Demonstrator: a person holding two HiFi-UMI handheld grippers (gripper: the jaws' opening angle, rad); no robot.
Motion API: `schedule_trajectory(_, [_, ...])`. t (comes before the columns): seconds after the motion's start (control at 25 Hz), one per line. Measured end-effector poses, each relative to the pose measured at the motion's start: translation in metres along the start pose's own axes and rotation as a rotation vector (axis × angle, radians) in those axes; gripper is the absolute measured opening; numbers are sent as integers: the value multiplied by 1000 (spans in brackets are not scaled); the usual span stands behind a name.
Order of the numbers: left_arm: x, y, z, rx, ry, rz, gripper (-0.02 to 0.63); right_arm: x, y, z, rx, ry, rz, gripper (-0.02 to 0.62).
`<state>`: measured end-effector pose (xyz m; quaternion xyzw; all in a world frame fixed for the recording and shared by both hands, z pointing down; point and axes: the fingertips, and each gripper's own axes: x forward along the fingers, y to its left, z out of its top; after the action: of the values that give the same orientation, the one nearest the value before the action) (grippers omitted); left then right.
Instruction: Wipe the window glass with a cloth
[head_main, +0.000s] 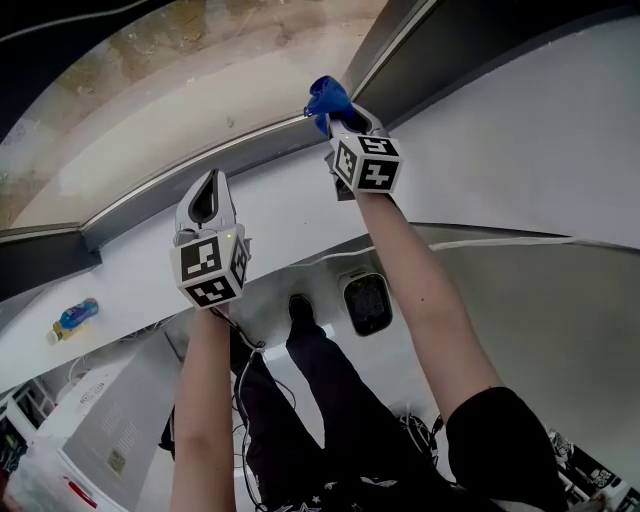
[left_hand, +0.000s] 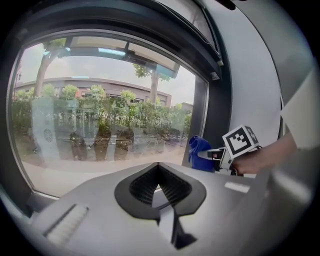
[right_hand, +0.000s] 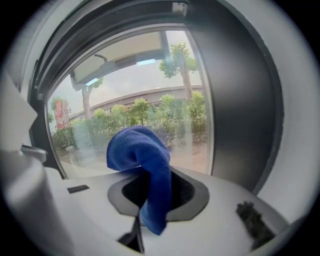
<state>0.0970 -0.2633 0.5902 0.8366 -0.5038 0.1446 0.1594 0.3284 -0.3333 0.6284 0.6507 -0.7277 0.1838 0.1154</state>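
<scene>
Both forearms sit closest, bare & stretched fwd side by side: left forearm (head_main: 200, 400) runs straight up the view, right forearm (head_main: 425, 300) angles in from a black sleeve (head_main: 500, 440) and reaches farther. Biggest thing ahead is the window glass (head_main: 180, 90), 1 pane, w/ trees & a low bldg outside; most of it lies open to the left of the cloth. Dark frame (head_main: 150, 198) runs along its bottom edge, a dark upright (head_main: 470, 45) closes the right edge, and a white wall (head_main: 540, 140) lies beyond that. White sill (head_main: 290, 215) below the frame is bare under both tools. 2 grippers: left gripper (head_main: 210, 190) hovers over the sill, short of the frame, jaw tips together w/ nothing between. Right gripper (head_main: 345, 118) is up at the glass's bottom right corner, jaws clamped on 1 blue cloth (head_main: 326, 98). Cloth bunches above the jaws w/ a tail hanging down through them, right by the frame corner; can't tell if it touches the glass. Grippers are apart, right one ahead. 1 small bottle (head_main: 76, 316), blue & yellow, lies on its side far left on the sill, well clear of both tools.
</scene>
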Motion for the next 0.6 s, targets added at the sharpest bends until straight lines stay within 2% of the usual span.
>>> schedule_trajectory(0.12, [-22, 27, -9, -24, -9, 43, 9, 0, 56, -16, -61, 30, 90, 78])
schedule_trajectory(0.24, [-52, 70, -23, -32, -5, 95, 9, 3, 129, -42, -97, 69, 180, 78])
schedule_trajectory(0.6, [-156, 240, -86, -95, 22, 276, 8, 35, 401, -107, -214, 151, 484, 78])
